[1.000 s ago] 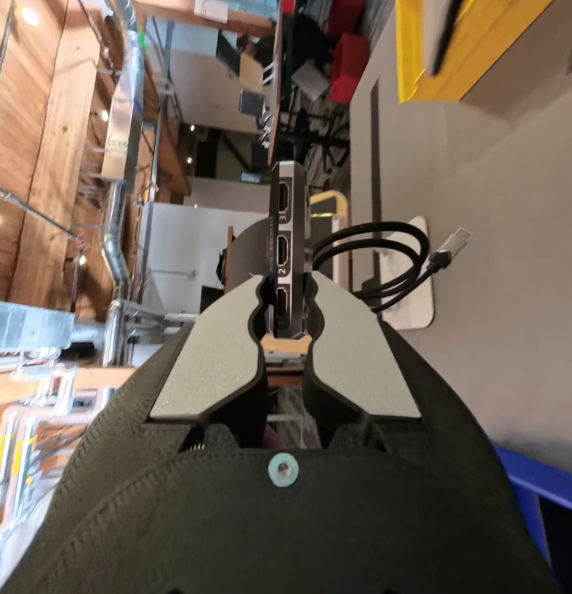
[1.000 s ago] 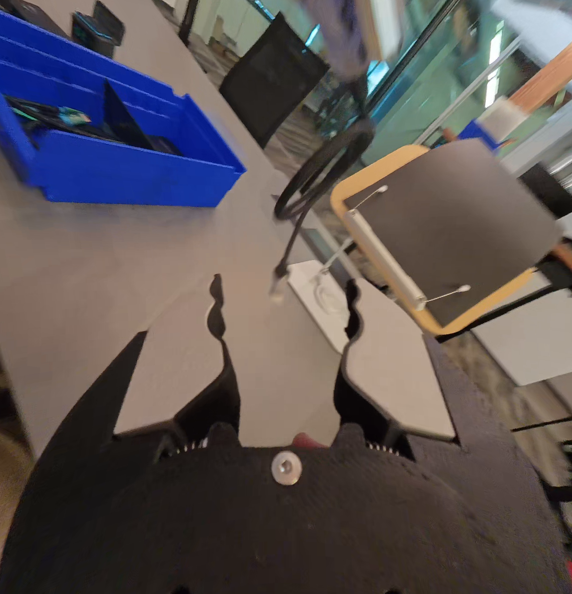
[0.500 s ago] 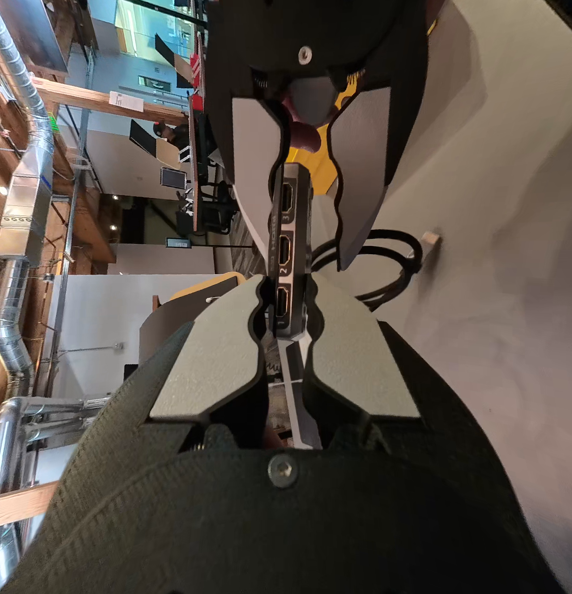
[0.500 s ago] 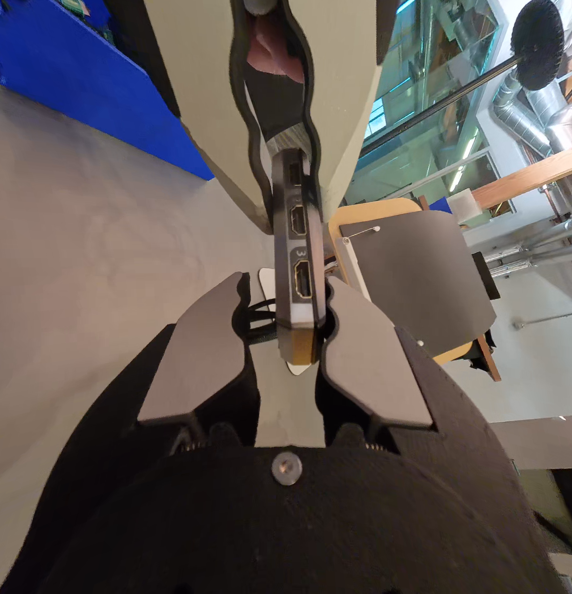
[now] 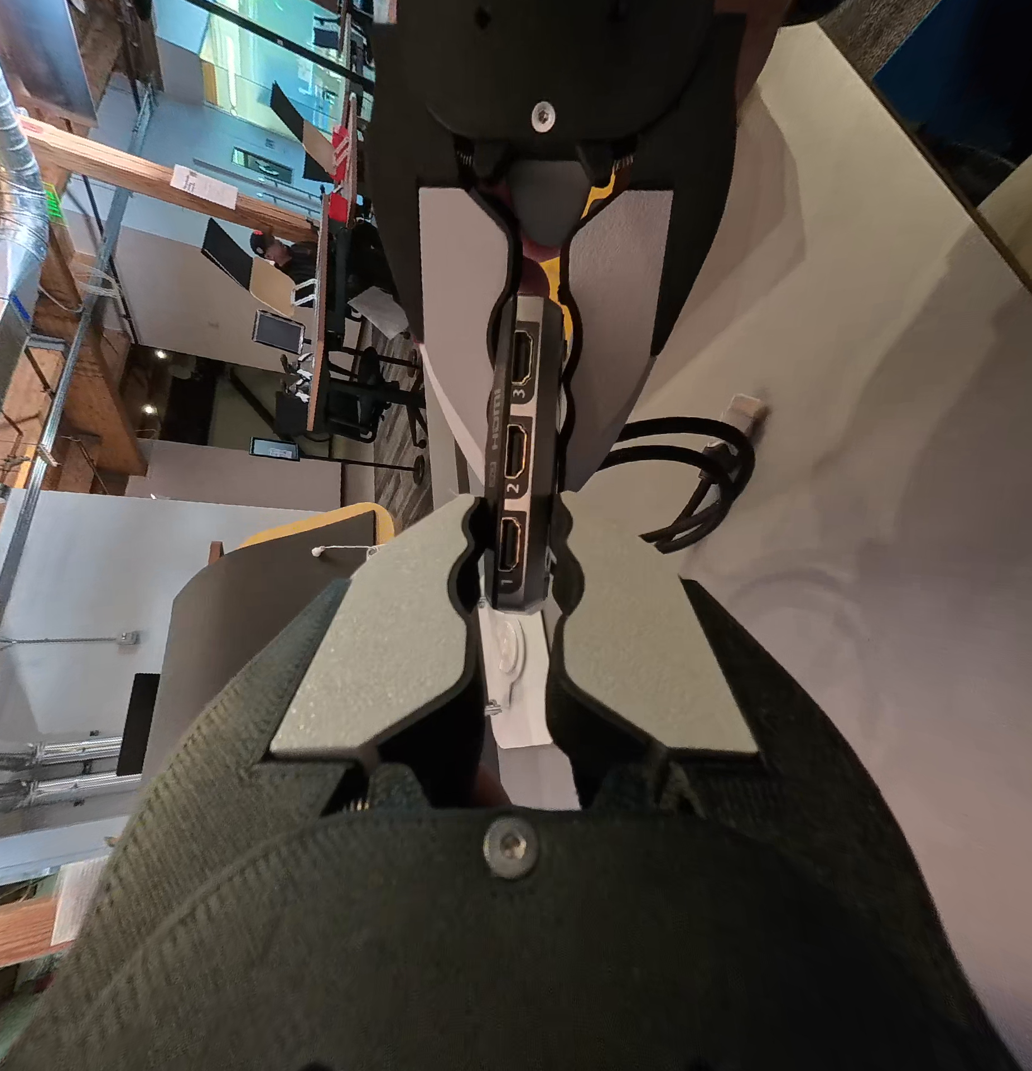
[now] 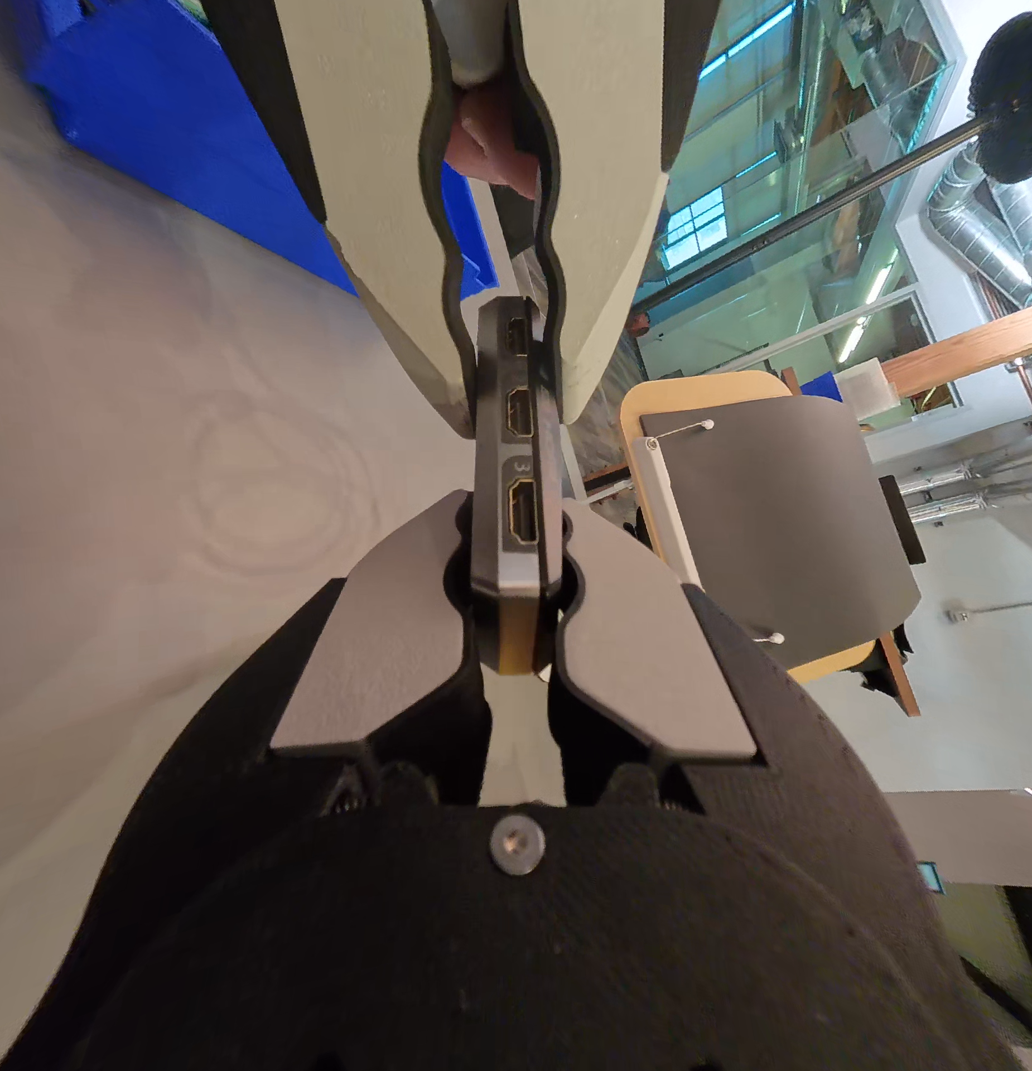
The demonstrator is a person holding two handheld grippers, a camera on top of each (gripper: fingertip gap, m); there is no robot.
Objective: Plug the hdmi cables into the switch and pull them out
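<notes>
The dark HDMI switch [image 5: 522,440] is held in the air on edge, its three empty ports facing both cameras. My left gripper [image 5: 519,521] is shut on its near end, at the first port. My right gripper [image 5: 531,405] reaches in from the top, fingers closed around the far end. In the right wrist view my right gripper [image 6: 513,521] is shut on the switch [image 6: 516,463] at its near port, and my left gripper [image 6: 516,405] grips the other end from above. A coiled black HDMI cable [image 5: 716,481] lies on the grey table [image 5: 850,521], its plug [image 5: 745,411] free.
A blue bin [image 6: 212,145] stands on the table behind the left gripper. A white pad [image 5: 516,684] lies on the table below the switch. A black and tan chair [image 6: 780,521] stands beyond the table edge. The tips of both grippers are at nearly the same place.
My right gripper has moved from open over the table to the switch and closed on its far end. My left gripper has kept its hold throughout.
</notes>
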